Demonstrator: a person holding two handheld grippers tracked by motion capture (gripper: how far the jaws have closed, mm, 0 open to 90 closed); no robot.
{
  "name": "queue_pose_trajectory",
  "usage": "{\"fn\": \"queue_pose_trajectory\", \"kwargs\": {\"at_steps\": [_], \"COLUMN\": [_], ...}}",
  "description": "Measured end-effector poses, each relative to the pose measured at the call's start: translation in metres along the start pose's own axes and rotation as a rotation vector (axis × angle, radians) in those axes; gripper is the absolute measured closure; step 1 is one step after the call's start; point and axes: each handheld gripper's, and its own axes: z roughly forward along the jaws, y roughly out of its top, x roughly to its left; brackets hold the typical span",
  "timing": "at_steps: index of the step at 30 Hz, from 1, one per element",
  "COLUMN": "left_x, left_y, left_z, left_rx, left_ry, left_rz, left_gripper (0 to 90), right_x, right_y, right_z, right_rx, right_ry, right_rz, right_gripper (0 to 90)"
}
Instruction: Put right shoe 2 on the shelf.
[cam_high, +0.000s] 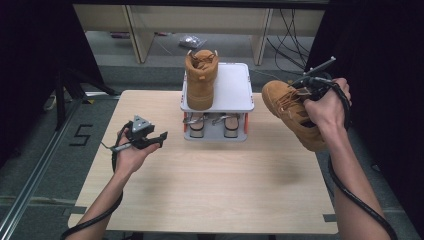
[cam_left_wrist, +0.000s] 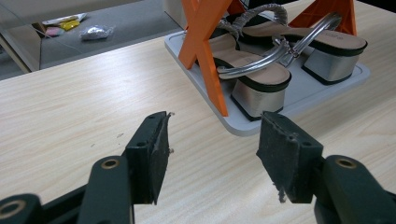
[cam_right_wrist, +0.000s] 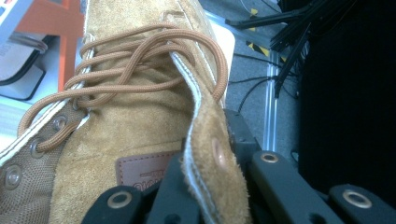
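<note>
We count two tan boots: one (cam_high: 201, 80) on the rack's (cam_high: 235, 90) top shelf, one (cam_high: 292, 114) held off the table's (cam_high: 210, 185) right edge. We count two sandals (cam_high: 213, 125) on the bottom shelf.

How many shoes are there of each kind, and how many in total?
Tan boots: 2, one on the rack's top shelf, one gripped at its collar by the right tongs
Silver-heeled sandals: 2, on the lower shelf
Total: 4 shoes
</note>
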Motion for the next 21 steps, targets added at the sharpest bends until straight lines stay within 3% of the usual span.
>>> {"fn": "queue_pose_trajectory", "kwargs": {"at_steps": [21], "left_x": [0.004], "left_y": [-0.003], "left_z": [-0.002], "left_rx": [-0.003], "left_ry": [0.006], "left_rz": [-0.007], "left_gripper": [42.3], "right_x": [0.008], "right_y": [0.025], "right_z": [-0.002], "right_rx": [-0.014], "right_ry": [0.001], "right_rz": [-0.004], "right_gripper": [85.8]}}
